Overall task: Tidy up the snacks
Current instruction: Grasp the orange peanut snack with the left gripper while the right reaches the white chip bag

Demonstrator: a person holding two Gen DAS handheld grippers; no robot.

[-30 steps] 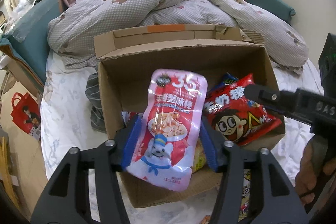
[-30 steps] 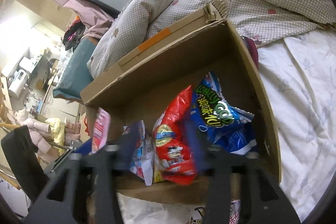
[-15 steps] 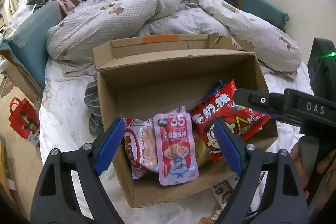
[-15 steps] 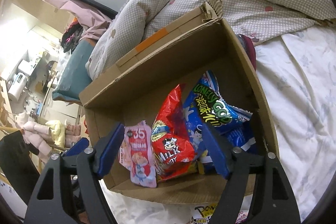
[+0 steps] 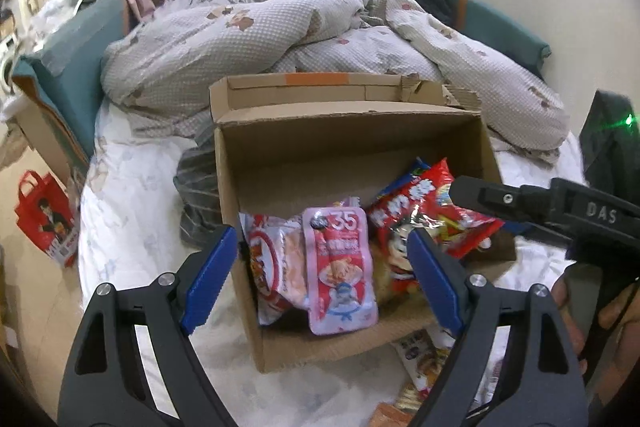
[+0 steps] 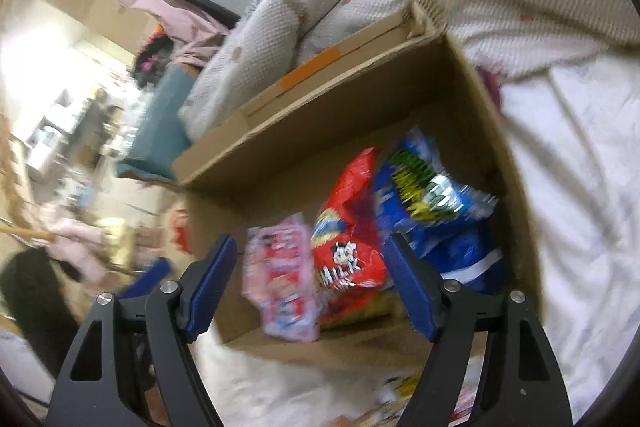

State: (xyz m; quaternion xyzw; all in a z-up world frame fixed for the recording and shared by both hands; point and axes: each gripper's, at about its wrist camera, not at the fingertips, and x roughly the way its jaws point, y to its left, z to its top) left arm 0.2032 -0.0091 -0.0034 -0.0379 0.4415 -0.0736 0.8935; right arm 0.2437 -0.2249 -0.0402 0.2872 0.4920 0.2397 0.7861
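The open brown cardboard box (image 5: 352, 151) on the bed holds the packed snacks; the pink flat snack pouch (image 5: 340, 267) leans upright against its near wall. Loose snack packets (image 5: 420, 359) lie on the bed below the box's near wall, just under the left hand-held gripper (image 5: 320, 279), judged the nearer one. Both that and the right hand-held gripper (image 6: 308, 283) are spread apart, empty.
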